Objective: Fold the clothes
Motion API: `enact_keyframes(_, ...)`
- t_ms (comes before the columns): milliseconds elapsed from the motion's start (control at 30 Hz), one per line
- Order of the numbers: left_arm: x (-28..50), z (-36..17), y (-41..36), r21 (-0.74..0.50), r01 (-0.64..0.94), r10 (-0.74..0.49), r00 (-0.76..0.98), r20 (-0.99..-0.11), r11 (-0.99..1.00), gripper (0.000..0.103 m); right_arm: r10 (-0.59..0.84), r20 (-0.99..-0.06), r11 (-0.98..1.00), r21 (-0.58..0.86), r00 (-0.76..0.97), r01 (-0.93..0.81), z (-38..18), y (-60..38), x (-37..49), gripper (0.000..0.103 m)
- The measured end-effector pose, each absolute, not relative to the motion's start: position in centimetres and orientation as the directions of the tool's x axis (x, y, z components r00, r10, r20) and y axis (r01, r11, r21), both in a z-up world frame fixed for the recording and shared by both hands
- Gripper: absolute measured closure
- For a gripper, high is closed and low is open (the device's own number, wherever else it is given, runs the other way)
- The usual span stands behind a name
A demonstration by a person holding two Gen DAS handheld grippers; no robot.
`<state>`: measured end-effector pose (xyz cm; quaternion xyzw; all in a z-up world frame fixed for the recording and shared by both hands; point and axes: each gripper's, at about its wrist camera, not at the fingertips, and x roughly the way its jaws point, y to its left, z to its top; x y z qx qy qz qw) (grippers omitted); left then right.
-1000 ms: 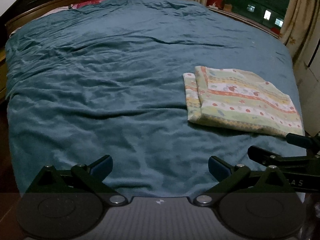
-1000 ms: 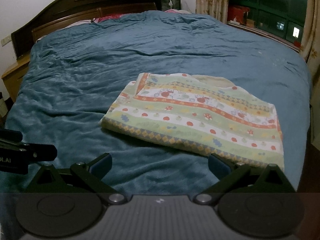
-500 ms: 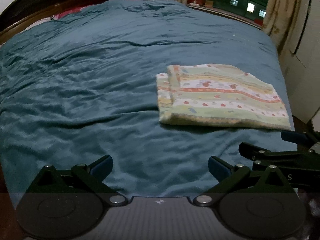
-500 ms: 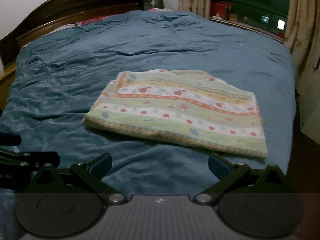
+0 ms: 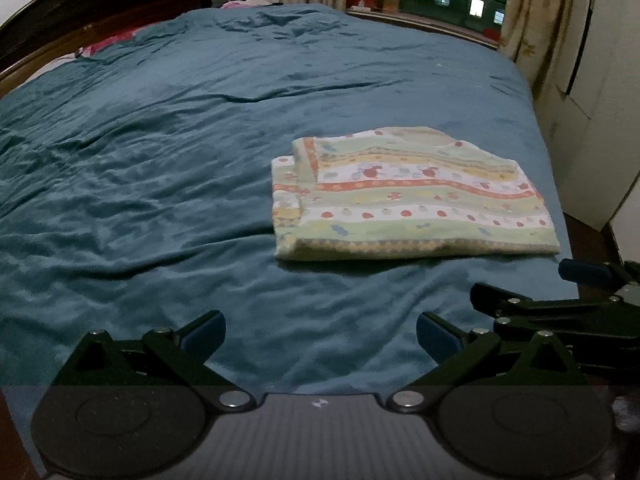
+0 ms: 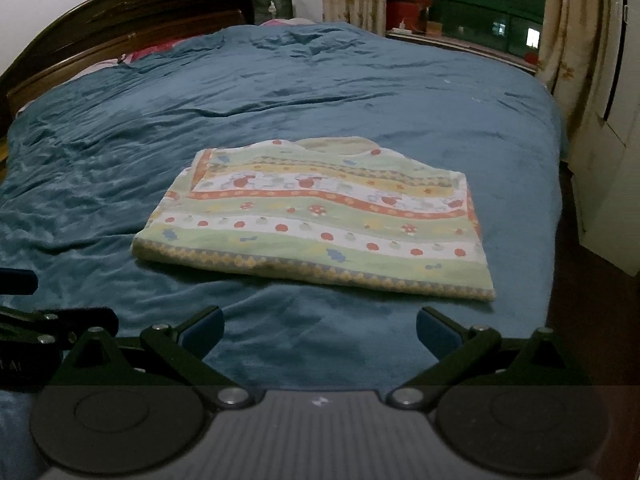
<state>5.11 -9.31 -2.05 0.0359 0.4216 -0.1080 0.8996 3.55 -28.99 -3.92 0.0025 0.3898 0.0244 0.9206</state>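
A folded cloth (image 5: 408,200) with green, white and orange patterned stripes lies flat on the teal bed cover, near the bed's right side. My left gripper (image 5: 320,330) hovers open over the cover, short of the cloth and to its left, holding nothing. The right gripper (image 6: 320,328) is open too, just in front of the cloth's (image 6: 316,216) near edge, with nothing between its fingers. Each gripper shows at the edge of the other's view: the right one (image 5: 560,304) and the left one (image 6: 44,320).
The teal bed cover (image 5: 160,168) spreads wide and wrinkled to the left and behind. A dark wooden headboard (image 6: 100,28) stands at the back left. Curtains (image 6: 568,32) and a window line the far right, with white furniture (image 6: 608,184) beside the bed.
Both grippers have drawn back and turned slightly, so the cloth sits more central in each view. The cloth itself has not moved. Both grippers stay open.
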Motion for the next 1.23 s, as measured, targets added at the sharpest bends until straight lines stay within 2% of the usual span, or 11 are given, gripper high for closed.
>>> enact_keyframes(1233,4.83,-1.91,-10.06,-0.021,0.256,-0.182,0.624,-0.76,0.967,0.0,0.038,-0.728,0.999,0.034,0.685,-0.019,-4.26,-29.29,3.46,0.0)
